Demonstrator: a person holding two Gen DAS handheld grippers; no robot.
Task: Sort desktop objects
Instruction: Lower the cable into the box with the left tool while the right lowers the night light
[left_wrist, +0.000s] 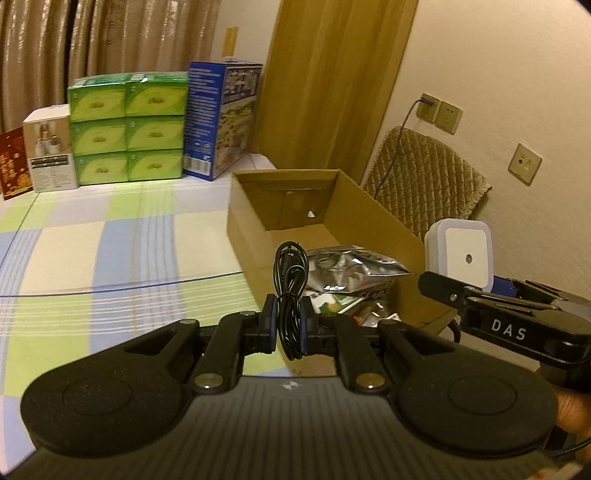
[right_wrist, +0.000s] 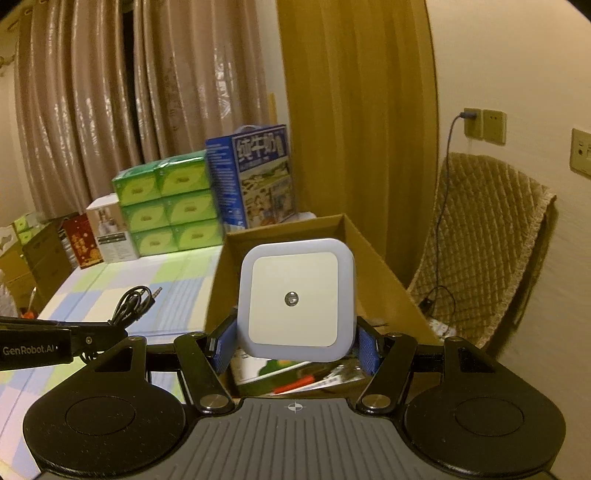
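My left gripper (left_wrist: 287, 325) sits level, its two blue-padded fingers (left_wrist: 269, 323) drawn close together and pinching a coiled black cable (left_wrist: 290, 284) upright between them. My right gripper (right_wrist: 297, 341) is beside it on the right, angled in toward the left one, its blue pads (right_wrist: 225, 345) pressed against both sides of a white square night light (right_wrist: 295, 299), held face-on. A bit of my hand (left_wrist: 570, 410) shows under the right gripper.

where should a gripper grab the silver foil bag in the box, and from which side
Judging from the left wrist view, take the silver foil bag by its crinkled upper edge, coming straight down through the open top of the cardboard box. It lies flat among other packets with the box walls beside it, so a side approach looks blocked.
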